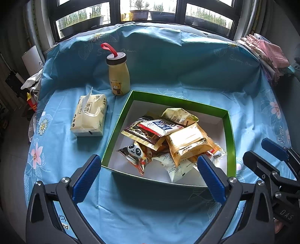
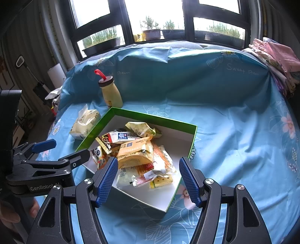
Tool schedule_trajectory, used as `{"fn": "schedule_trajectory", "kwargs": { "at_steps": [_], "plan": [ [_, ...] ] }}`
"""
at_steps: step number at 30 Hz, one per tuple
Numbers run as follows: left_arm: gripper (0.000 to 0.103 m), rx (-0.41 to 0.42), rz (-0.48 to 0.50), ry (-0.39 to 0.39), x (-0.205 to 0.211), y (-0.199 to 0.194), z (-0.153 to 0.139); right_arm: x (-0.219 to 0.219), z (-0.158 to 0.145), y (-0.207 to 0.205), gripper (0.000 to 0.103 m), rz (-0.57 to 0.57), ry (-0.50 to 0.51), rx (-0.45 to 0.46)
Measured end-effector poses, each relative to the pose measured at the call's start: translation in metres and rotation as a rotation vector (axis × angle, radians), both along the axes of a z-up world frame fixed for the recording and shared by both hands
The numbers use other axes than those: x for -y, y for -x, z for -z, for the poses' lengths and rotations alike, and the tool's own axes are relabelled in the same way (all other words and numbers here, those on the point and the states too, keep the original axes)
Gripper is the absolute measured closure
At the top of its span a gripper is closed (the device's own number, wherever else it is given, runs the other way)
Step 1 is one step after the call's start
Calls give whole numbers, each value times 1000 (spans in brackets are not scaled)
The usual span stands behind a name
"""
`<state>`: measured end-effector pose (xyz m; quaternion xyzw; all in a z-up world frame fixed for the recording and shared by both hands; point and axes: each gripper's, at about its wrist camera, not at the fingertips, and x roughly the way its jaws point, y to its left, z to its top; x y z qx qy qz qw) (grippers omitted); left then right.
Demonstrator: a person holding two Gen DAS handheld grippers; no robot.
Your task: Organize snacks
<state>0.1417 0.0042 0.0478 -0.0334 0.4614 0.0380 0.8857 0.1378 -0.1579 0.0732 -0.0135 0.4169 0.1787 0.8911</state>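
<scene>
Both hand-held grippers hover above the near edge of the box with jaws spread and nothing between the blue ribbed pads: left gripper (image 1: 149, 169), right gripper (image 2: 148, 180). Just beyond them a shallow square cardboard box with green outer walls and white lining (image 1: 231, 131) sits on a light-blue floral bedsheet (image 1: 131, 206). Inside the box lies a loose heap of snack packets: a brown wrapper printed with a panda face (image 1: 136, 154) nearest the left gripper, an orange-yellow pillow pack (image 1: 187, 142) on top of the heap, a white-and-blue sachet (image 1: 161, 127) overlapping a dark gold-edged pouch (image 1: 142, 135), and a crumpled pale-yellow packet (image 1: 180, 115) at the far side. Left of the box, apart from it, rests a cream soft pack of tissues (image 1: 90, 116). Behind the box's far left corner stands an upright yellow bottle with a bear print, dark lid and red loop (image 1: 119, 75). At far right, folded pink fabrics (image 1: 270, 54) lie stacked below the dark-framed window (image 1: 150, 11).
</scene>
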Motion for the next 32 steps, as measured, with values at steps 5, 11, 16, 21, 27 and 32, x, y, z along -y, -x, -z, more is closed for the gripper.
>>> {"fn": "schedule_trajectory", "kwargs": {
  "at_steps": [5, 11, 16, 21, 27, 32],
  "plan": [
    [0, -2, 0, 1, 0, 0, 1, 0, 0, 0, 35, 0, 0, -1],
    [0, -4, -3, -2, -2, 0, 2, -1, 1, 0, 35, -2, 1, -2],
    [0, -5, -1, 0, -2, 0, 2, -1, 1, 0, 35, -2, 1, -3],
    [0, -3, 2, 2, -2, 0, 2, -1, 1, 0, 35, -3, 0, -3],
    [0, 7, 4, 7, -1, 0, 1, -2, 3, 1, 35, -7, -2, -3],
    [0, 4, -8, -1, -2, -1, 1, -5, 4, 2, 35, -13, 1, -2]
  ]
}}
